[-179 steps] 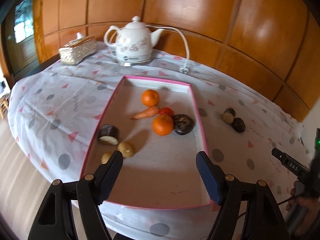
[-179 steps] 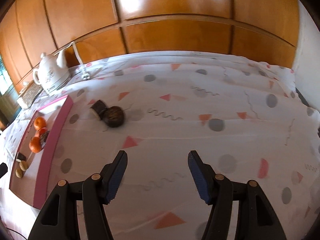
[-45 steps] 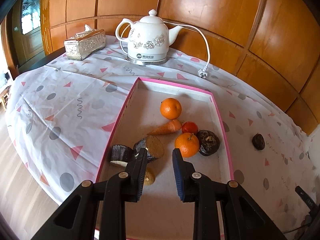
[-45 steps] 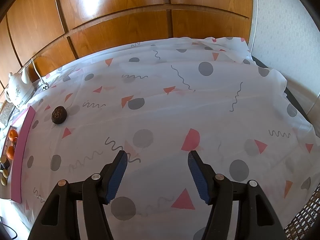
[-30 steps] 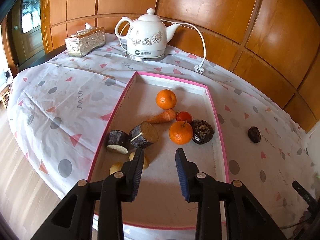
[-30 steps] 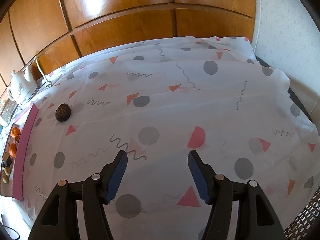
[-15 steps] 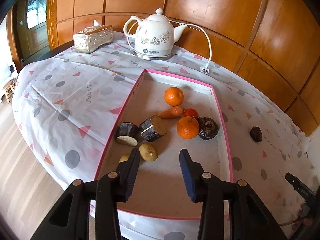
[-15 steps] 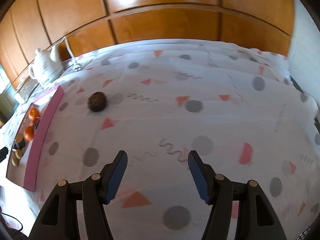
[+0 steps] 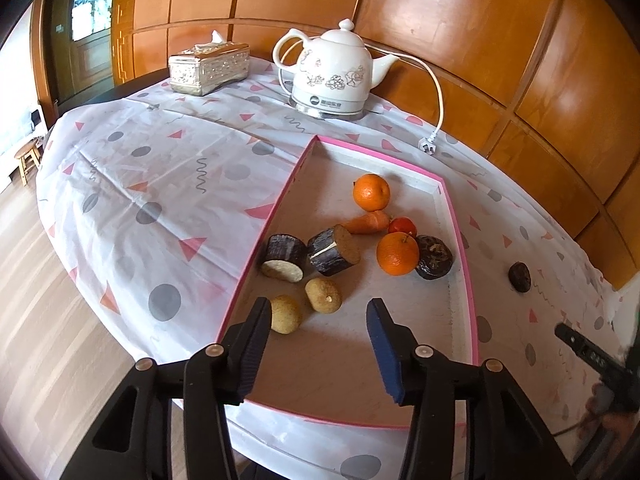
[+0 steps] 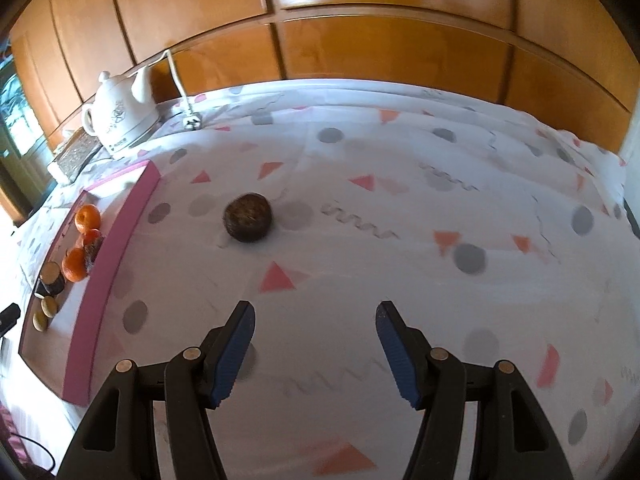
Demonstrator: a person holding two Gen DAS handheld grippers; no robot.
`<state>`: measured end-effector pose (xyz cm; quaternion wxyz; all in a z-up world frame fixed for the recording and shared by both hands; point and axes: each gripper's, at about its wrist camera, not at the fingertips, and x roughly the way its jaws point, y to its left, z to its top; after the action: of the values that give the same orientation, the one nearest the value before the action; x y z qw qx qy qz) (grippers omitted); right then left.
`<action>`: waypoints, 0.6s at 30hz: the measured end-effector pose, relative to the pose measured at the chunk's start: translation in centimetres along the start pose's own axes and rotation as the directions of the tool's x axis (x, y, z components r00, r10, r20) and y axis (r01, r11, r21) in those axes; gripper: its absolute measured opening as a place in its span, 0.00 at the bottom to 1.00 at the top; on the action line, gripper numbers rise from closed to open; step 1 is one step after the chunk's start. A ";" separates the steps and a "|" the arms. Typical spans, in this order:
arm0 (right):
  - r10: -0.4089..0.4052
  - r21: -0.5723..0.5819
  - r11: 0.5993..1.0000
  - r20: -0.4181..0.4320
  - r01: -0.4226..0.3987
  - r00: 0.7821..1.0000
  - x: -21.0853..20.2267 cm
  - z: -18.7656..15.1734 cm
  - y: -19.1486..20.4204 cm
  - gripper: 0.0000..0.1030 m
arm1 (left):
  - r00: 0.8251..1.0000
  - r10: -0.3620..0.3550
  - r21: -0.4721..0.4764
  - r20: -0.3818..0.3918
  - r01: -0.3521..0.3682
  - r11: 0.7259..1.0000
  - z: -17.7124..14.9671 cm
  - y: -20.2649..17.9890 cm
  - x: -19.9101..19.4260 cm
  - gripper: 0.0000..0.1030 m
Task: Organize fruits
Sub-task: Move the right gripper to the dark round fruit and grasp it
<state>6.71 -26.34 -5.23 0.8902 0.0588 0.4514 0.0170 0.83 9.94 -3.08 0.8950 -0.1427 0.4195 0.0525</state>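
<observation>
Over the pink tray (image 9: 464, 248), left gripper (image 9: 316, 316) hanging wide apart and empty, oranges (image 9: 397, 253) and carrot (image 9: 366, 223) inside, dark fruit (image 10: 248, 217) alone on tablecloth (image 10: 400, 248), right gripper (image 10: 314, 334) spread open nearby, holding nothing.

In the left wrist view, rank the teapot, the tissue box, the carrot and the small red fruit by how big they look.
1. teapot
2. tissue box
3. carrot
4. small red fruit
Teapot and box lie farther off, so their lead is safe.
</observation>
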 end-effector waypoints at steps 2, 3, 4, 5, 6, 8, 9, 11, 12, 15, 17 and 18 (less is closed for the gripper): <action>0.010 -0.027 1.000 0.001 -0.010 1.000 0.6 0.9 1.0 0.62 | 1.000 0.003 -0.004 -0.002 -0.003 1.000 0.0 0.2 -0.1 0.50; 0.016 -0.044 0.999 0.002 -0.016 1.000 1.0 1.4 1.6 0.62 | 1.000 0.004 -0.006 -0.003 -0.004 1.000 0.0 0.3 -0.1 0.50; 0.018 -0.053 0.998 0.001 -0.018 1.000 1.3 1.7 2.0 0.62 | 1.000 0.005 -0.008 -0.003 -0.005 1.000 -0.1 0.3 -0.1 0.51; 0.021 -0.066 0.998 -0.001 -0.021 1.000 1.8 2.1 2.4 0.62 | 1.000 0.007 -0.011 -0.001 -0.007 1.000 -0.1 0.5 -0.2 0.51; 0.024 -0.075 0.997 -0.004 -0.025 1.000 2.1 2.5 2.8 0.62 | 1.000 0.008 -0.014 0.000 -0.008 1.000 -0.1 0.6 -0.3 0.52; 0.032 -0.092 0.995 -0.012 -0.033 0.999 3.1 3.4 3.5 0.62 | 1.000 0.010 -0.024 0.002 -0.010 1.000 -0.1 0.8 -0.3 0.52; 0.035 -0.097 0.995 -0.015 -0.036 0.999 3.4 3.7 3.8 0.62 | 1.000 0.012 -0.026 0.001 -0.012 1.000 -0.1 0.9 -0.3 0.53; 0.053 -0.106 0.993 -0.024 -0.056 0.998 4.3 4.5 4.4 0.62 | 1.000 0.013 -0.031 -0.003 -0.013 0.999 -0.1 1.0 -0.2 0.53; 0.058 -0.116 0.991 -0.027 -0.061 0.998 4.8 4.9 4.8 0.62 | 1.000 0.013 -0.032 -0.005 -0.013 0.999 -0.1 1.1 -0.2 0.54; 0.041 -0.144 0.989 -0.035 -0.045 0.999 5.8 5.6 5.7 0.63 | 1.000 0.014 -0.041 -0.011 -0.014 0.999 -0.2 1.4 -0.2 0.54; 0.022 -0.169 0.985 -0.047 -0.030 0.999 6.6 5.9 6.2 0.63 | 1.000 0.017 -0.047 -0.012 -0.017 0.999 -0.2 1.6 -0.1 0.55; 0.012 -0.178 0.984 -0.049 -0.020 0.999 6.8 6.1 6.4 0.63 | 1.000 0.018 -0.049 -0.012 -0.019 0.999 -0.2 1.7 -0.1 0.55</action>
<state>15.80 -19.99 -6.39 0.8808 -0.0178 0.4686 0.0660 0.27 11.53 -3.46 0.8882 -0.1612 0.4245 0.0704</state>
